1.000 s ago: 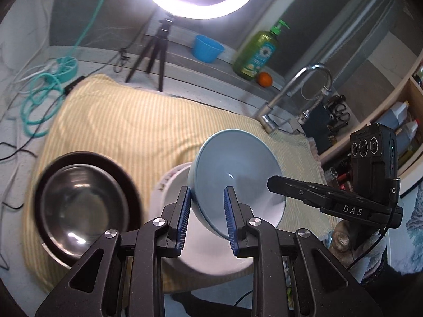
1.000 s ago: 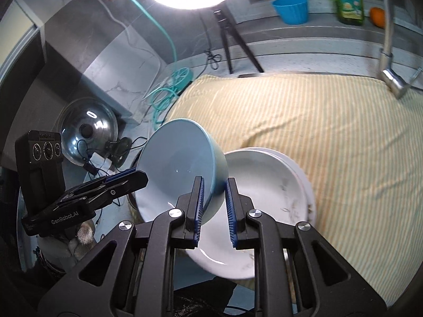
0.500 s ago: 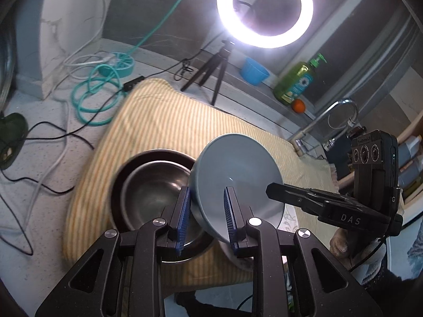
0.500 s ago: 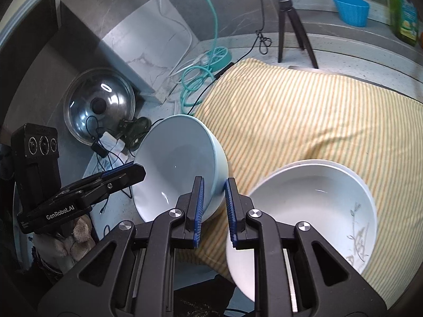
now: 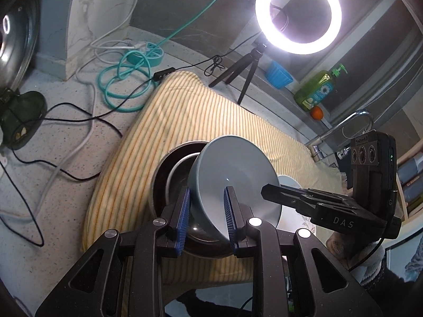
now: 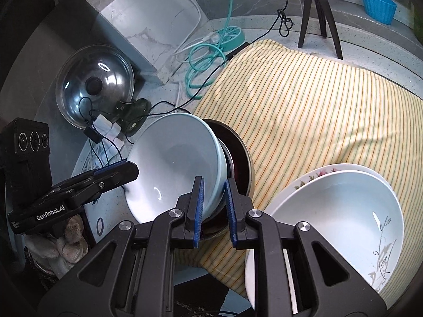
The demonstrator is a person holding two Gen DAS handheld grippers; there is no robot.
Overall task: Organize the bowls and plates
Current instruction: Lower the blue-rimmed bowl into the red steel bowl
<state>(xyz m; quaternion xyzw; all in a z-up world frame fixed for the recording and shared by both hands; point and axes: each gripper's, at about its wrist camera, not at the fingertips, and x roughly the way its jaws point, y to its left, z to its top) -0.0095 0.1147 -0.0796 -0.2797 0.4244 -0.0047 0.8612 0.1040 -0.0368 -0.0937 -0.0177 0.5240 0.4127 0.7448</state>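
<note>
Both grippers hold one pale blue bowl (image 5: pixel 232 174) by opposite rims, tilted. My left gripper (image 5: pixel 206 215) is shut on its near rim. My right gripper (image 6: pixel 213 206) is shut on the other rim of the blue bowl (image 6: pixel 171 163). The bowl hangs just over a steel bowl (image 5: pixel 179 169) nested in a dark bowl (image 5: pixel 169 158) on the yellow striped cloth (image 5: pixel 201 116). The dark bowl (image 6: pixel 240 155) also shows in the right wrist view. A white bowl (image 6: pixel 341 206) sits on a flowered plate (image 6: pixel 298 182) at the right.
A ring light on a tripod (image 5: pixel 298 13), a blue cup (image 5: pixel 277 75), a green soap bottle (image 5: pixel 317 91) and a tap (image 5: pixel 341 129) stand behind the cloth. Cables and a teal hose (image 5: pixel 124 76) lie on the counter to the left. A steel lid (image 6: pixel 96 82) leans there.
Both grippers carried the blue bowl left, from above the white bowl to above the steel bowl in the dark bowl. Both stayed shut on it.
</note>
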